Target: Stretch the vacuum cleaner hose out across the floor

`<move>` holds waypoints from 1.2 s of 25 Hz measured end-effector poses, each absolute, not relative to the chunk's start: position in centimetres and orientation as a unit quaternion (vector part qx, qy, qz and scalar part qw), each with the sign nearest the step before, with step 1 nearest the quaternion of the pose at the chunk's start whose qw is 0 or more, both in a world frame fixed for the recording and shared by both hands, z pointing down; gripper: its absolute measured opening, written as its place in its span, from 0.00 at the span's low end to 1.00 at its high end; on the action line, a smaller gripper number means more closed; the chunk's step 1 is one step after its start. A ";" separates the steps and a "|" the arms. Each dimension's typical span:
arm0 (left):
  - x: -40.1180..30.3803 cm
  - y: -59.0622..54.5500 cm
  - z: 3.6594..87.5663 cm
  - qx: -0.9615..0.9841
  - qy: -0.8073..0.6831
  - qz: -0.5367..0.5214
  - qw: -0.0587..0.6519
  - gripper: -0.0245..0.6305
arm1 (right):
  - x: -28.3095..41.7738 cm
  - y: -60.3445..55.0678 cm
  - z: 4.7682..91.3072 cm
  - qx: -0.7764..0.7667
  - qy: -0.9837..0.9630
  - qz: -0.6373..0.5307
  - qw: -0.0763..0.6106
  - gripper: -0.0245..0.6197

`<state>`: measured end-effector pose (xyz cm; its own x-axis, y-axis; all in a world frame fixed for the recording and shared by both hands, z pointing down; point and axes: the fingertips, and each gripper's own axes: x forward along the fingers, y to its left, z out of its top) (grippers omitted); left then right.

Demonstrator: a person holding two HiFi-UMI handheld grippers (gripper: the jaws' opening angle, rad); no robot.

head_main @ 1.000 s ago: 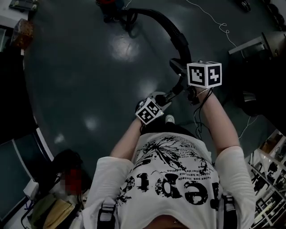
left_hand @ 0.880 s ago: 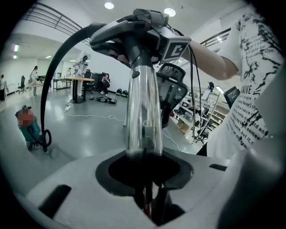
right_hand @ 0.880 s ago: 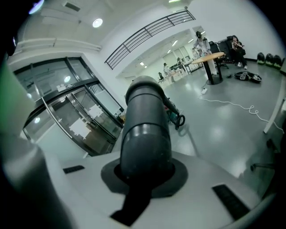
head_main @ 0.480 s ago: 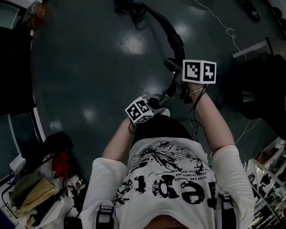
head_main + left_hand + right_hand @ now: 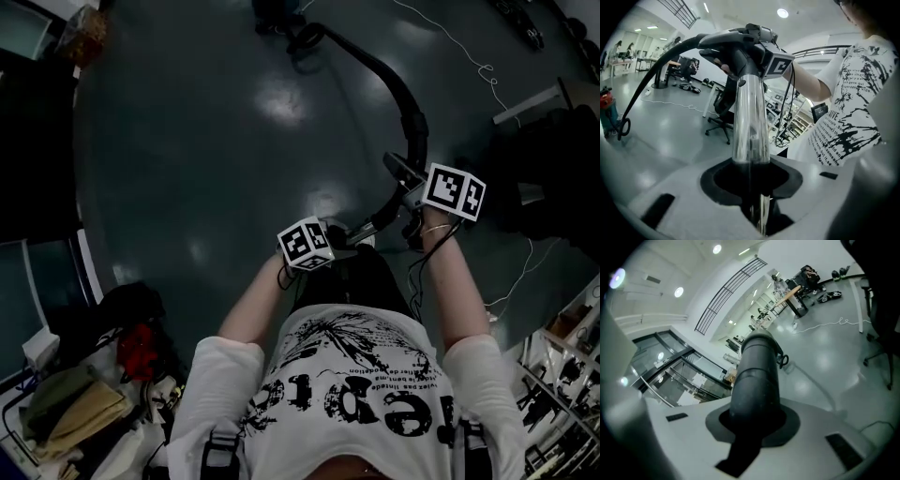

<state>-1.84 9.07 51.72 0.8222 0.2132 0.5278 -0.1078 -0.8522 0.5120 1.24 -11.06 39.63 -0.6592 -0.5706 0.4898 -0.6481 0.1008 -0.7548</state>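
Two grippers sit just ahead of our printed white shirt [image 5: 356,375], one in each hand, with a heap of bags and clothing [image 5: 84,394] on the floor [image 5: 187,141] at our left. Our left gripper [image 5: 751,168] is the nearer. Its fingers [image 5: 684,192] are clamped on the shiny metal tube [image 5: 750,117] of the vacuum wand, which rises straight out from between them. Just beyond, to the right, our right gripper [image 5: 757,418] has its fingers [image 5: 679,437] closed tight around the black handle [image 5: 757,376] at the tube's upper end. From there the black hose [image 5: 394,84] arches away over the floor and curves down to the red vacuum cleaner [image 5: 606,108], which stands well apart from us. A thin white cable [image 5: 459,47] lies on the floor to the right of the hose.
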 end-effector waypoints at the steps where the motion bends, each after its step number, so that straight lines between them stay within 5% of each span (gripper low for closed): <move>1: -2.0 10.2 51.5 0.914 0.042 0.296 0.273 0.23 | 1.6 -10.0 39.6 0.417 -0.734 0.535 0.028 0.10; 14: 5.9 27.1 51.2 0.858 0.102 0.374 0.336 0.23 | 14.6 6.0 44.8 0.414 -0.663 0.620 -0.064 0.12; 20: 9.4 34.4 54.5 0.830 -0.007 0.410 0.378 0.23 | 14.3 11.3 49.7 0.375 -0.704 0.600 0.061 0.19; 23: 10.3 35.8 55.1 0.816 -0.063 0.401 0.411 0.23 | 14.2 12.7 51.6 0.392 -0.740 0.521 0.165 0.34; 30: 10.3 35.8 55.6 0.808 -0.129 0.347 0.458 0.22 | 14.9 13.9 51.6 0.484 -0.771 0.304 0.280 0.45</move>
<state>10.30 35.83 55.64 0.7259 0.1096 0.6790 -0.5265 -0.5467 0.6511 14.93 13.93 51.58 -0.3735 -0.5760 0.7271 -0.9174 0.3457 -0.1973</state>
